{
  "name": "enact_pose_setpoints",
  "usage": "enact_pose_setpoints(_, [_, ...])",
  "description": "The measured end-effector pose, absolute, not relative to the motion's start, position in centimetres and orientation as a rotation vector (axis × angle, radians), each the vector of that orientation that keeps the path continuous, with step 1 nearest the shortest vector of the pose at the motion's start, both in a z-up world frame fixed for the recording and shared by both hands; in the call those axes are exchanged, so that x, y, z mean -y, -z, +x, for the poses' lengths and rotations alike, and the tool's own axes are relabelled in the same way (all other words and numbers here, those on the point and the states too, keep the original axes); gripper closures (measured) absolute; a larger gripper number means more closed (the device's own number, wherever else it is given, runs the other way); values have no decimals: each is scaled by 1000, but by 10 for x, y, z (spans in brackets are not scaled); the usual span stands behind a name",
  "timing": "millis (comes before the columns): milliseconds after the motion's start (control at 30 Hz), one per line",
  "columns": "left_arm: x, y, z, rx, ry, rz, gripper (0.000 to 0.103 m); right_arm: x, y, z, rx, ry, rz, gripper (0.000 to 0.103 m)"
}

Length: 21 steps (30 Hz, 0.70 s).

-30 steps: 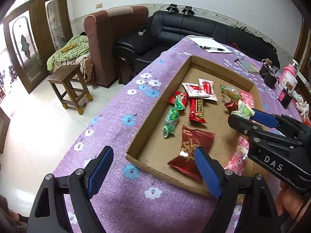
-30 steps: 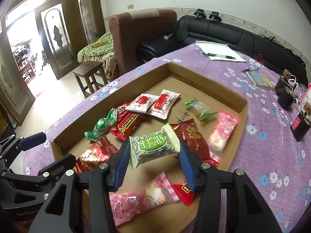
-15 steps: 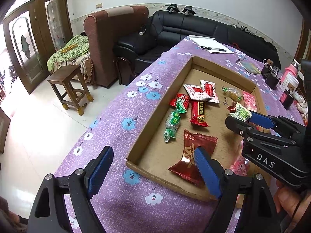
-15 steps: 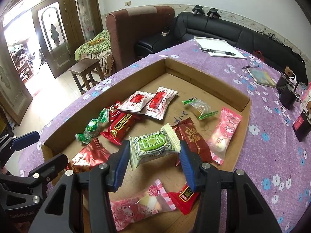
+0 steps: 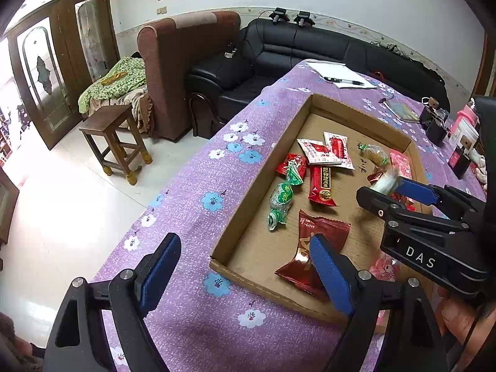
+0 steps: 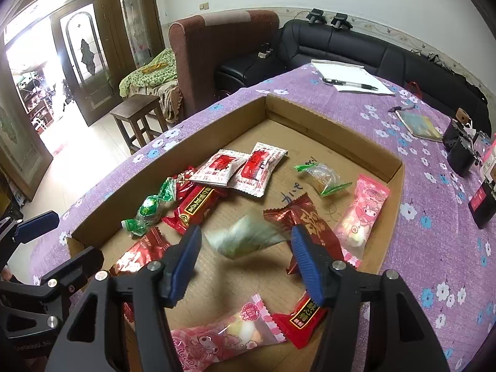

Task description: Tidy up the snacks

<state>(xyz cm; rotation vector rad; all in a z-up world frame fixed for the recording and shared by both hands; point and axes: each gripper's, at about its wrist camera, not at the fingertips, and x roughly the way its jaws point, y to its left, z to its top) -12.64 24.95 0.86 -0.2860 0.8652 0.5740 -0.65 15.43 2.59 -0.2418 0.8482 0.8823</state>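
A purple flowered tablecloth point(image 5: 198, 186) covers a table holding a shallow cardboard tray point(image 6: 173, 158) of wrapped snacks. At the far left, the left gripper point(image 5: 245, 274) hovers over the tray's near left corner, its blue-padded jaws wide apart and holding nothing; one pad sits above the cloth, the other above a dark red packet point(image 5: 313, 241) lying at the tray's near end. Further along the tray floor lie a green twist-wrapped candy point(image 6: 152, 210), a long red bar point(image 6: 195, 206), and two white-and-red sachets point(image 6: 245, 167) overlapping side by side. Near the middle, the right gripper point(image 6: 245, 263) hangs over the tray with its jaws apart; between and just beyond its pads a green packet point(image 6: 248, 238) shows as a motion blur, touching neither pad, above the cardboard. Whether it rests on the floor of the tray cannot be told. Just right of it lies another dark red packet point(image 6: 307, 217), then a clear candy with green ends point(image 6: 322, 175), and a pink cartoon-printed packet point(image 6: 362, 214) along the right wall. In the near foreground lie a second pink packet point(image 6: 223, 338) and a small red one point(image 6: 303, 316). Beyond the tray, a notepad with a pen point(image 6: 350, 85) rests on the cloth.
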Motion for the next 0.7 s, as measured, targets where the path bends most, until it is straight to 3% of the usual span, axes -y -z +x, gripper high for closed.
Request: enact_pose_setpoints(700, [-233,-30,-136,-824,-574,-255,15,-128,-51,-12,-804,-855,-193,43])
